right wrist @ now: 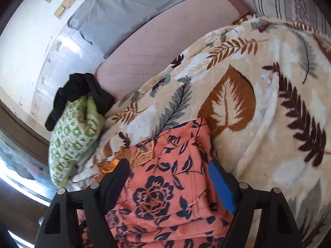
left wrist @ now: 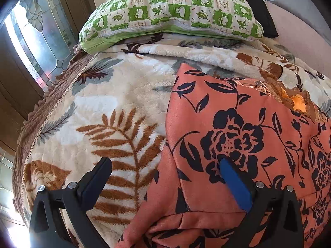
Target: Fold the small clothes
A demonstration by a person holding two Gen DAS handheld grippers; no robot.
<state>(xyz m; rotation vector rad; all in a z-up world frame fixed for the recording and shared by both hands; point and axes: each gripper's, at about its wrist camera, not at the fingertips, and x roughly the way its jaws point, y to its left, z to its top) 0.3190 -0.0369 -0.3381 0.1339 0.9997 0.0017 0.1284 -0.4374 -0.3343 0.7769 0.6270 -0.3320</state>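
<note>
An orange garment with a dark floral print [left wrist: 238, 128] lies partly folded on a cream leaf-patterned blanket [left wrist: 107, 103]. It has gold embroidery at its far right edge. My left gripper [left wrist: 165, 163] is open just above the garment's left edge, one finger over the blanket and the blue-padded finger [left wrist: 233, 184] over the cloth. In the right wrist view the garment [right wrist: 165, 186] lies between the open fingers of my right gripper [right wrist: 168, 165], which hovers over its far end. Neither gripper holds anything.
A green and white checked pillow [left wrist: 171, 10] lies at the far end of the blanket, with a black cloth [right wrist: 78, 91] on it. Beyond are a pink mattress [right wrist: 165, 41], a grey pillow [right wrist: 128, 6] and a striped pillow [right wrist: 289, 0]. A window [left wrist: 37, 41] is at left.
</note>
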